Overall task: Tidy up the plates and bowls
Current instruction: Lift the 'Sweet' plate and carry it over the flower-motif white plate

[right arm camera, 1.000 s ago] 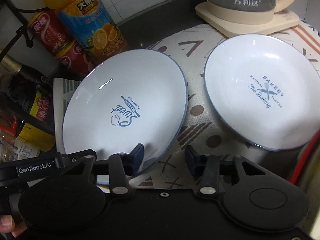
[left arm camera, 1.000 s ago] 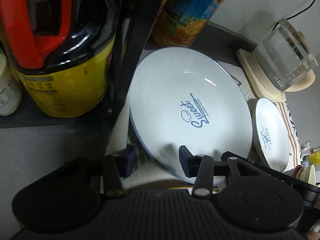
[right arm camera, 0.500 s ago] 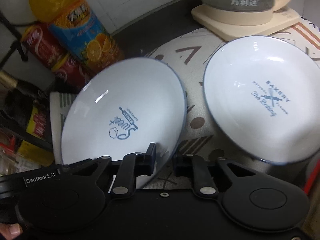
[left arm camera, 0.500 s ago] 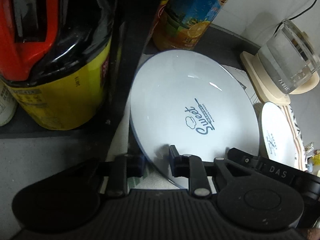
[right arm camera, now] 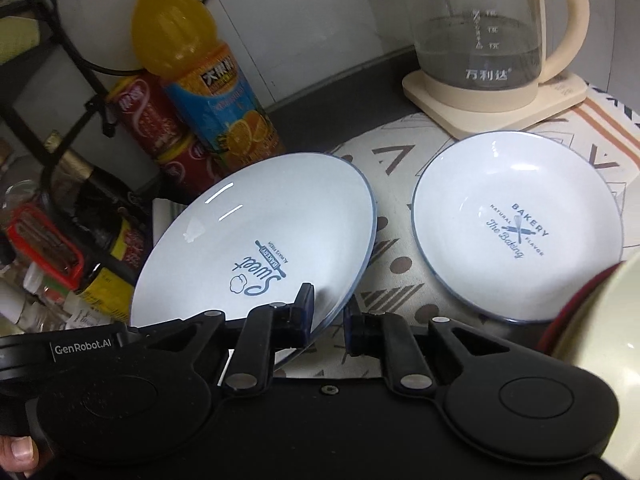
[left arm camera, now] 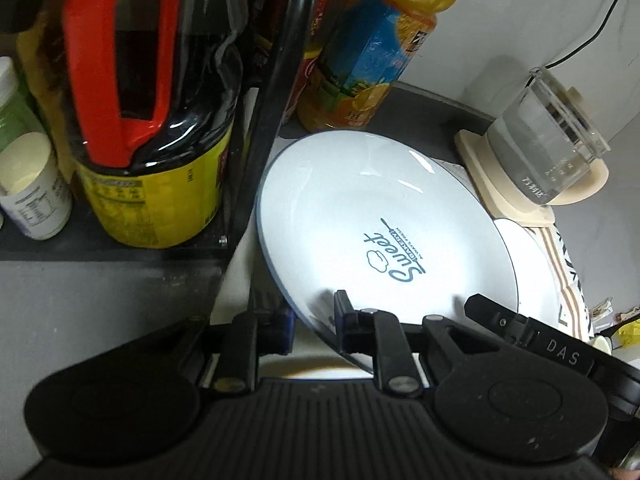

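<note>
A white "Sweet" plate (left arm camera: 384,232) with a blue rim is tilted up off the patterned mat; it also shows in the right wrist view (right arm camera: 260,248). My left gripper (left arm camera: 312,322) is shut on its near rim. My right gripper (right arm camera: 326,320) is shut on the same plate's rim from the other side. A second white "Bakery" plate (right arm camera: 516,226) lies flat on the mat to the right, partly hidden behind the first plate in the left wrist view (left arm camera: 532,276).
A glass kettle (right arm camera: 488,36) on a cream base stands at the back right. An orange juice bottle (right arm camera: 200,84) and red cans (right arm camera: 152,120) stand behind the plates. A black rack (left arm camera: 264,128) with a large dark sauce jug (left arm camera: 148,120) is at the left. A cream rounded object (right arm camera: 600,340) is near right.
Both grippers have closed from open onto the rim of the "Sweet" plate, and the plate has tilted up from the mat.
</note>
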{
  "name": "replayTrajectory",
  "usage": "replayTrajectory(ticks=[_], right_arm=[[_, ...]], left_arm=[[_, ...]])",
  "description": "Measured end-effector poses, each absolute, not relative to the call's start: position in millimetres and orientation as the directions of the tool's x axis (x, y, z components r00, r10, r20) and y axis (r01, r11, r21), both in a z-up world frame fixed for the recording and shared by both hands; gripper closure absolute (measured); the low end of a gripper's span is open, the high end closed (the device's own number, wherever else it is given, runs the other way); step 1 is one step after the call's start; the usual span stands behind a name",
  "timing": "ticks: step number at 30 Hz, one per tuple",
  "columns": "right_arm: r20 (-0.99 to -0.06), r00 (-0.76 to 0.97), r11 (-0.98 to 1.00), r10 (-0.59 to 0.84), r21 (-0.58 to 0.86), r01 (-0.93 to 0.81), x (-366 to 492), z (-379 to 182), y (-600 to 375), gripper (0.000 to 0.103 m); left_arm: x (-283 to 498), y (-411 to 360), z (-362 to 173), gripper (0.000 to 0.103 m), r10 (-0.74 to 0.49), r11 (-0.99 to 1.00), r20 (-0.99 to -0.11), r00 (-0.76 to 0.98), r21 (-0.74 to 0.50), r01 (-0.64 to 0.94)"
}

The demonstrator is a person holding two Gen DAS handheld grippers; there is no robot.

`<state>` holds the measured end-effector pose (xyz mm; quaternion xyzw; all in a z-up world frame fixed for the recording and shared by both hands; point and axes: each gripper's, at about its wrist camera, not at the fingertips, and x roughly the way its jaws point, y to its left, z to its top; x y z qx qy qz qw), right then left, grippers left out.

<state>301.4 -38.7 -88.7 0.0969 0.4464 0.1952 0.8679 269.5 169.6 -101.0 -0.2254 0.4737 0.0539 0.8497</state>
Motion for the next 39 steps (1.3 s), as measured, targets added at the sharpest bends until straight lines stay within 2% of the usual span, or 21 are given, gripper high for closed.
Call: replayTrajectory(ticks=[16,39], right_arm=[[-0.714,0.522,0.884,0.467,0.35,-0.311,245.6,-71.5,-62.2,0.089],[-0.731,0.451,0.848,0.511,0.345,-0.402,190.6,-75.9,-77.5,0.089]], left_arm=[[204.2,143.0,-76.6,0.085,-0.081,0.888,-0.815,0.573,-0.32,-0.33],[126.6,122.2,-82.3,0.085,-0.028,0.845,-0.834,0.55,-0.314,-0.433]])
